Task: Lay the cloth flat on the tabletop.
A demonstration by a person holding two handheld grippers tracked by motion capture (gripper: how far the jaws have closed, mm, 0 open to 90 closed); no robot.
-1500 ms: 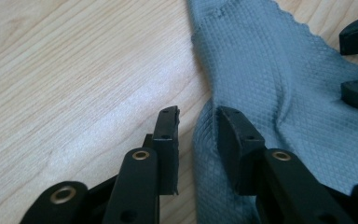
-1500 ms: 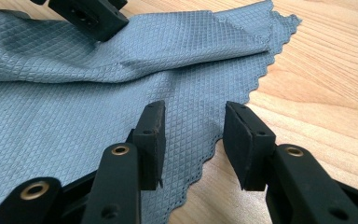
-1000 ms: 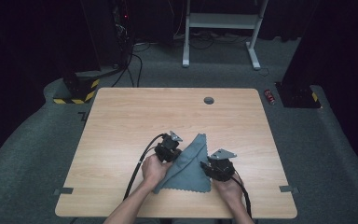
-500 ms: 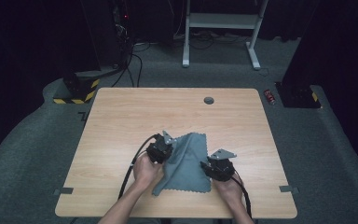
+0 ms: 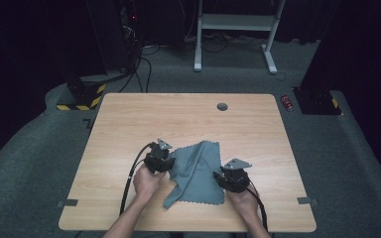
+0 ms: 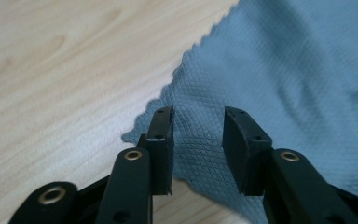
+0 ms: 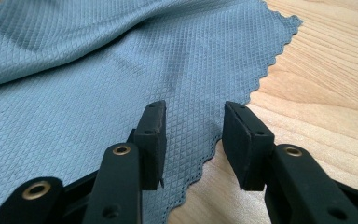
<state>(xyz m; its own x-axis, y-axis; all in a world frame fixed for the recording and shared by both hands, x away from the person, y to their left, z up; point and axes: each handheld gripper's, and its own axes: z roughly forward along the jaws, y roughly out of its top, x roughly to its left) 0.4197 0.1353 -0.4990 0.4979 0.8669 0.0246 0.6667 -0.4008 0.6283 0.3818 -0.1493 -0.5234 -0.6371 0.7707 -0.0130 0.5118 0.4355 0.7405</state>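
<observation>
A grey-blue waffle-textured cloth (image 5: 196, 171) with zigzag edges lies crumpled on the wooden table (image 5: 129, 124), near the front. My left gripper (image 5: 164, 159) sits at the cloth's left corner. In the left gripper view the jaws (image 6: 198, 116) have just been opening and stand apart over that corner of the cloth (image 6: 279, 70), with the pads not pressing it. My right gripper (image 5: 224, 179) rests at the cloth's right edge. Its jaws (image 7: 193, 109) stand open astride the scalloped edge of the cloth (image 7: 98, 60), gripping nothing.
A round cable hole (image 5: 222, 106) sits near the table's far edge. On the floor beyond are a red can (image 5: 288, 102), a white desk frame (image 5: 233, 22) and a yellow-black striped base (image 5: 79, 101). Bare wood surrounds the cloth.
My left gripper slid left, dragging the cloth's corner out so the folded cloth spread wider, then its jaws opened and let the corner go. The right gripper stayed put.
</observation>
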